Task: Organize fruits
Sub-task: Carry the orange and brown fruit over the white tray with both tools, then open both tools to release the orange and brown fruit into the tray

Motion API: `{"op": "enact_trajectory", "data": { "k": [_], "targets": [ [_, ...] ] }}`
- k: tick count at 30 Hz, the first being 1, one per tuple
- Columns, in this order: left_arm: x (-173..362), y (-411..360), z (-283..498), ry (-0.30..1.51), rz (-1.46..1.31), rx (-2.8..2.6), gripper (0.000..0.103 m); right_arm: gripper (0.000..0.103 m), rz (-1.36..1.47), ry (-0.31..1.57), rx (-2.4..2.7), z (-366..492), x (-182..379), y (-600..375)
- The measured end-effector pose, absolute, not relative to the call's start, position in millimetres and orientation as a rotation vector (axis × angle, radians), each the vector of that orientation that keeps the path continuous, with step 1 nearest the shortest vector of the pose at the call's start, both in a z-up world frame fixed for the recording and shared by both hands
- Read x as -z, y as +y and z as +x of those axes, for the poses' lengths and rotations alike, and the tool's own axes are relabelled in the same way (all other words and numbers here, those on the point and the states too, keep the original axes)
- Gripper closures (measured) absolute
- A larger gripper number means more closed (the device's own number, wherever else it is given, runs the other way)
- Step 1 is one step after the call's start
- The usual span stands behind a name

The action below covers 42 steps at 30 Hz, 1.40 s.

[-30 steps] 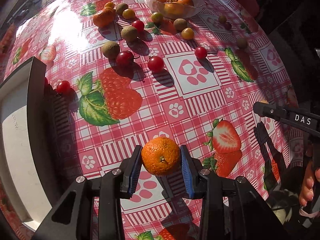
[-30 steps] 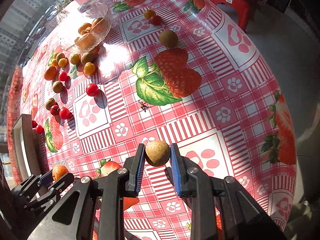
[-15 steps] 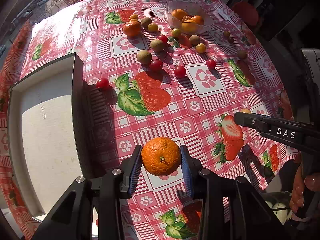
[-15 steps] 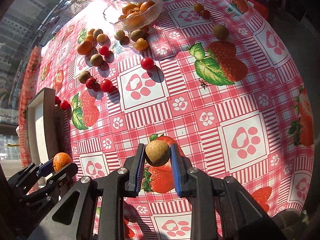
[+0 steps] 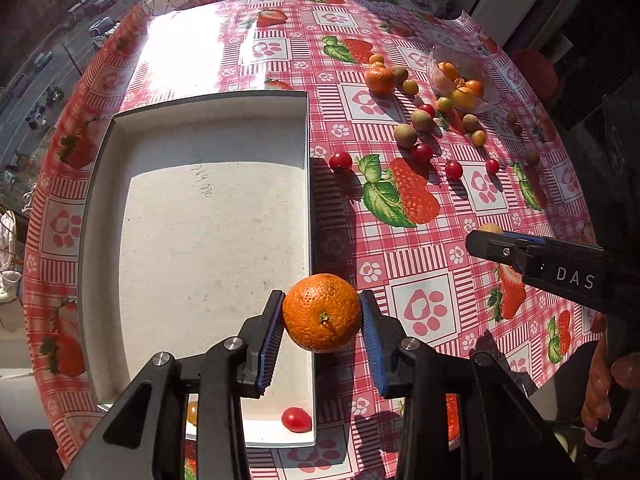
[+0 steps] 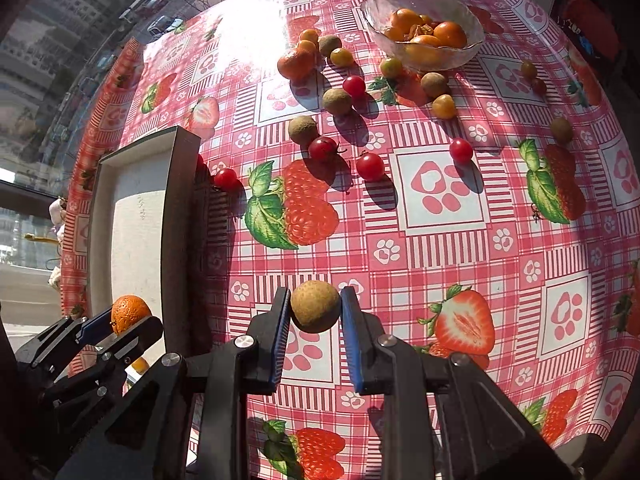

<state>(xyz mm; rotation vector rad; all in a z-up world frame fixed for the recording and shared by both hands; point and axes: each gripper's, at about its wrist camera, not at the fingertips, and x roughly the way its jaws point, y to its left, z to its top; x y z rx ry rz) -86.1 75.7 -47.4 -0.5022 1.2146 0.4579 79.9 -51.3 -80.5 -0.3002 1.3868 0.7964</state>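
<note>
In the left wrist view, the left claw (image 5: pixel 322 316) grips a mandarin (image 5: pixel 322 312) between its pads, held above the right wall of the white tray (image 5: pixel 310 208), so the tray floor lies just to the left of the fruit. A cherry tomato (image 5: pixel 296 420) already lies in the tray.

In the right wrist view, the right claw (image 6: pixel 316 308) is narrow, pinching a brown longan (image 6: pixel 315 306) over the worktop (image 6: pixel 440 248); the tray (image 6: pixel 172 208) is well to its left, so the left hand is nearer.

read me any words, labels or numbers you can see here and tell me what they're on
"DAS": white letters on the black body of the right gripper, seen from the left wrist view.
Faint handwritten digits on the floor of the white tray: too blurred to read.
Nothing else carries text.
</note>
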Motion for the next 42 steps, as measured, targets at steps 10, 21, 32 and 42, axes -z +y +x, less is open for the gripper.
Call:
{"op": "enact_trajectory", "data": {
  "k": [10,21,32,42],
  "targets": [
    [53.4,113.8,-139.7,1.203,-0.558,-0.572,0.064,0.076,-0.393,1.367,-0.908,35.0,73.5,6.2],
    [76.7,152.0,-176.9,1.246,-0.588,-0.659,0.064,0.076,-0.474,1.377,-1.022,-17.7,81.5,67.4],
    [100.9,168.3,-179.8,1.288,-0.599,-0.692,0.064,0.076,-0.593,1.414,-1.037,-44.2,112.4,100.1],
    [109.7,161.6,-176.3,1.32,-0.586,-0.71,0.044,0.072,-0.667,1.45,-0.999,-51.0,134.4,112.8]
  ]
}}
